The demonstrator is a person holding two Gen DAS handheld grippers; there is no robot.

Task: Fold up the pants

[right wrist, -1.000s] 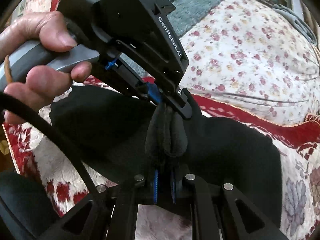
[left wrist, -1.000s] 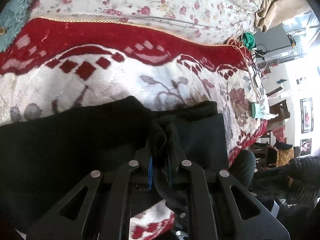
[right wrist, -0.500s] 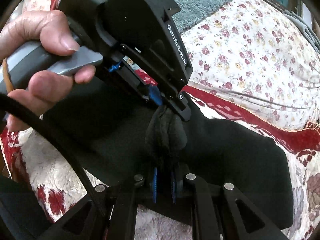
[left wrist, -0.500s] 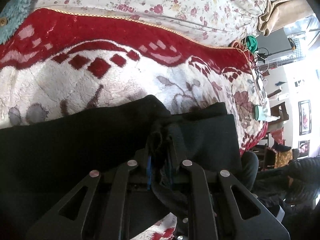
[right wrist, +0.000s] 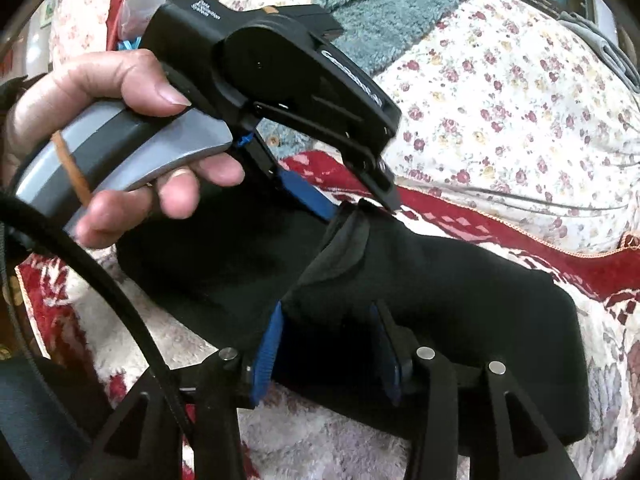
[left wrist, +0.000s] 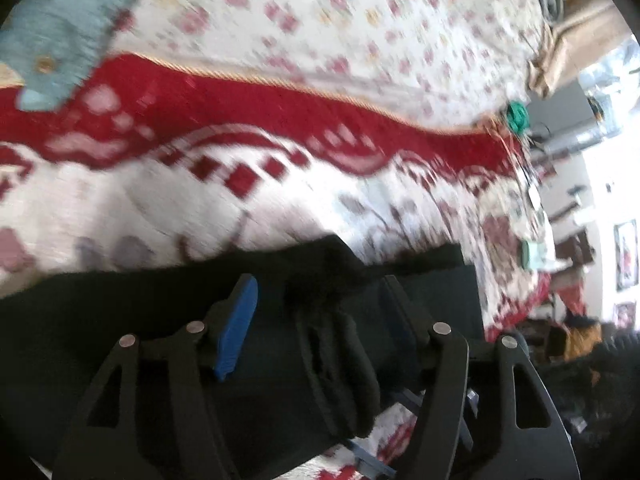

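Black pants (left wrist: 120, 320) lie folded on a red-and-white blanket (left wrist: 160, 196). My left gripper (left wrist: 320, 284) has its jaws opening wide. A bunched ridge of the pants stands loose between them, and neither blue pad presses it. In the right wrist view a hand (right wrist: 100, 128) holds the left gripper (right wrist: 360, 206), whose tips sit at the top of the raised fold. My right gripper (right wrist: 326, 308) is also opening. The near end of the same fold of the pants (right wrist: 460, 280) sits between its blue pads without being squeezed.
A floral quilt (right wrist: 520, 100) and a teal fleece (right wrist: 388, 12) lie behind the blanket. A black cable (right wrist: 100, 280) curves across the lower left. A green object (left wrist: 516, 116) and the bed's edge are at the right, with furniture beyond.
Both grippers were shut on the pinched fold of the pants and have now spread apart, letting it go. The left gripper has shifted and its view is blurred.
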